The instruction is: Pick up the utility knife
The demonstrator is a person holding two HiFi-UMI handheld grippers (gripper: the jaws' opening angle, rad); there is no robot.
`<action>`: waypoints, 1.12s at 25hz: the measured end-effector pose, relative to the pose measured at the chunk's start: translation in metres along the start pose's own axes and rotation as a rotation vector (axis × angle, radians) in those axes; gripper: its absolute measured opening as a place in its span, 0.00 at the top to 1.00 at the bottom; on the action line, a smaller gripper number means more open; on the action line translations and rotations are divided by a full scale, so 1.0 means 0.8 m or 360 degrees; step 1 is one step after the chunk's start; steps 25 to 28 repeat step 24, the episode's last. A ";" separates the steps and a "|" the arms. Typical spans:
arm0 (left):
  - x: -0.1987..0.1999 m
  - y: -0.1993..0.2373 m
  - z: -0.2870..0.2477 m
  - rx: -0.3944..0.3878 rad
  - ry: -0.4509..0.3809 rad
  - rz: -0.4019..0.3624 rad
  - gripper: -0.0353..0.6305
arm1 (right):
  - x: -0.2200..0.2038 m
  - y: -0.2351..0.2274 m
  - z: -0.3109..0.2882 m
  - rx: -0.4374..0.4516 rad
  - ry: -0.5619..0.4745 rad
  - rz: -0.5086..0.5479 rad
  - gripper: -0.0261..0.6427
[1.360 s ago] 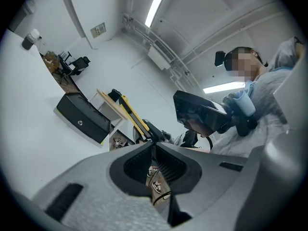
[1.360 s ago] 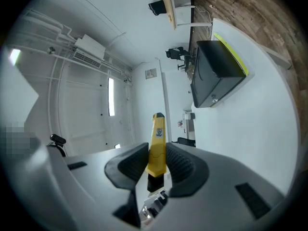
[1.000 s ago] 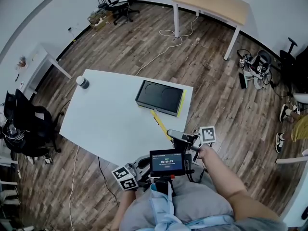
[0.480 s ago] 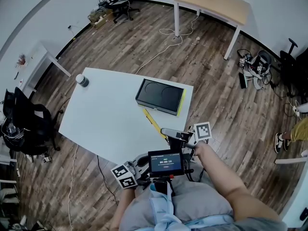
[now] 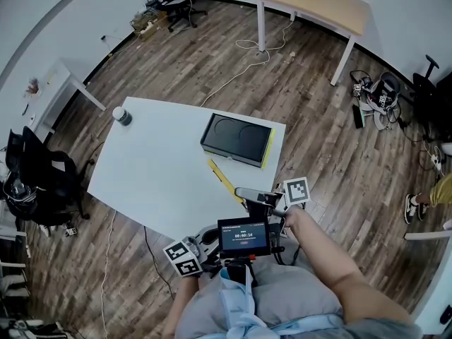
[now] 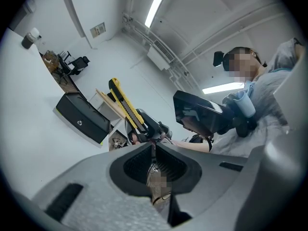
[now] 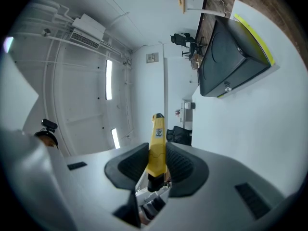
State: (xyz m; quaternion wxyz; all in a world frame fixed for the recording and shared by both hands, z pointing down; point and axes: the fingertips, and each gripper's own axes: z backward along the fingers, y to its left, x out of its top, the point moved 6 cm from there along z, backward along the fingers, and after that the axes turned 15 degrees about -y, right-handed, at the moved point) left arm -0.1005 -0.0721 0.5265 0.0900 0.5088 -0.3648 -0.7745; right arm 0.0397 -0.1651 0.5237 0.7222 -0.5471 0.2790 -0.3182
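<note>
In the head view we see the right hand-held gripper (image 5: 248, 193) at the near edge of the white desk (image 5: 155, 168). The utility knife (image 5: 223, 178) sticks out from its tip, toward the black box (image 5: 236, 140) that lies farther ahead of it. The left hand-held gripper (image 5: 203, 240) is low beside the person's body, behind and to the left of the right one, and takes no part. In the left gripper view the jaws of the left hand-held gripper (image 6: 153, 150) are pressed together with nothing between them. Ahead of it and higher, the utility knife (image 6: 126, 109) slants upward out of the right one and seems clear of the desk, so we judge it is already lifted. In the right gripper view the right hand-held gripper (image 7: 157, 160) has its jaws closed on the rear part of the utility knife (image 7: 157, 134), and the rest runs straight out in front. The pick-up seems to us done or nearly done; perhaps only raising it more is left. The knife is long and slim, yellow with a black strip and black ends, and has a small label near the tip. We cannot tell whether the blade is out.
</note>
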 end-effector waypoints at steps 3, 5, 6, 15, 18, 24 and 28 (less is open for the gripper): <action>0.000 0.000 0.001 0.0002 0.0000 0.0000 0.92 | -0.002 0.001 0.000 0.0005 0.0005 -0.0005 0.78; 0.000 0.000 0.000 0.0003 0.0002 0.0000 0.92 | -0.002 0.001 0.001 0.0002 0.0003 -0.0007 0.78; 0.000 0.001 0.000 0.0003 0.0004 0.0001 0.92 | -0.001 0.000 0.001 -0.0001 0.0001 -0.0010 0.78; -0.001 0.002 0.001 0.0008 0.0011 0.0004 0.92 | 0.000 -0.001 -0.001 0.0009 0.0005 -0.0023 0.78; 0.001 0.003 0.001 0.0012 0.0008 0.0006 0.92 | 0.000 -0.003 -0.003 0.0004 0.0009 -0.0023 0.78; -0.001 0.004 -0.001 0.0015 0.0006 0.0007 0.92 | 0.002 -0.006 -0.001 -0.0005 -0.0001 -0.0043 0.78; -0.001 0.004 -0.001 0.0015 0.0006 0.0007 0.92 | 0.002 -0.006 -0.001 -0.0005 -0.0001 -0.0043 0.78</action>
